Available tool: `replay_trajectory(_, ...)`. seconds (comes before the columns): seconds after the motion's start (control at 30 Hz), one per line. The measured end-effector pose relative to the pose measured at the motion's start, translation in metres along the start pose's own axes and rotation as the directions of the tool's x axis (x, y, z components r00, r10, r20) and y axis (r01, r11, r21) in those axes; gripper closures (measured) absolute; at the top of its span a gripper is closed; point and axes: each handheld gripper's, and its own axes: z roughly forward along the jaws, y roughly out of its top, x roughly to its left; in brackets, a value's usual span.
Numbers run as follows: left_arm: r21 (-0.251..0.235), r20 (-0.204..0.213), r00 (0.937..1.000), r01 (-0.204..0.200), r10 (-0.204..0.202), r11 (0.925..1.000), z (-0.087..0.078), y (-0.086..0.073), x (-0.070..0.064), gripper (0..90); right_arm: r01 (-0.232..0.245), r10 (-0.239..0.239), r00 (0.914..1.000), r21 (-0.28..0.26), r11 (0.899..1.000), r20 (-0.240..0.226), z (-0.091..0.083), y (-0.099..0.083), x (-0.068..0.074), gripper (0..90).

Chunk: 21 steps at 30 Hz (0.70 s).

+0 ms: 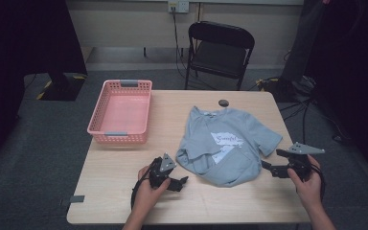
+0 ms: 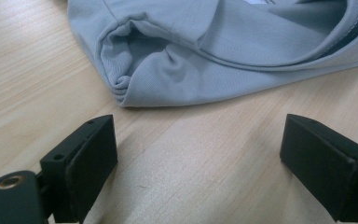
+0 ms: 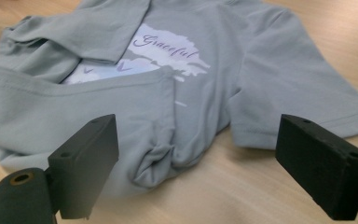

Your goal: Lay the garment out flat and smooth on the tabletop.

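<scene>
On the desk, from where I stand:

Desk point(image 1: 124, 191): pale wood top; chair point(image 1: 219, 52) behind the far edge, pushed back.

Shirt point(image 1: 225, 143): grey tee with a white print, lying right of centre on the desk. Lower hem already folded up over the print; the person's-left sleeve tucked inward, the other sleeve spread flat toward the right edge. Partly folded, by my reading.

Basket point(image 1: 120, 112): pink, slotted walls, at the far left of the desk, well apart from the shirt.

Left gripper point(image 1: 179, 182): held low over bare wood near the front edge, jaws spread wide with nothing between them. Its own view looks straight at the bunched fold corner of the shirt point(image 2: 126, 88), just beyond the jaws.

Right gripper point(image 1: 268, 167): jaws likewise wide apart and empty, just beside the right-hand fold. Its view shows the puckered cloth point(image 3: 158, 158) between the jaws and the flat sleeve point(image 3: 298, 93) farther off.

Small dark disc point(image 1: 224, 102): beyond the collar, not touching it.

Risk: the corners are several layers thick. A shallow bite may catch the top layer only, so the fold peels open on lifting.

Risk: uneven pull between the two hands would skew the fold or drag the whole shirt across the smooth wood.
</scene>
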Motion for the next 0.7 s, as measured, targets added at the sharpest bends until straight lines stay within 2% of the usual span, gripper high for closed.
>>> replay_trajectory(0.7, 0.000, 0.000, 1.0000, 0.000, 0.000, 1.0000, 0.000, 0.000, 0.000, 10.4, 0.013, -0.011, 0.9996, 0.071, 0.997, -0.028, 0.002, -0.043, 0.017, 13.2)
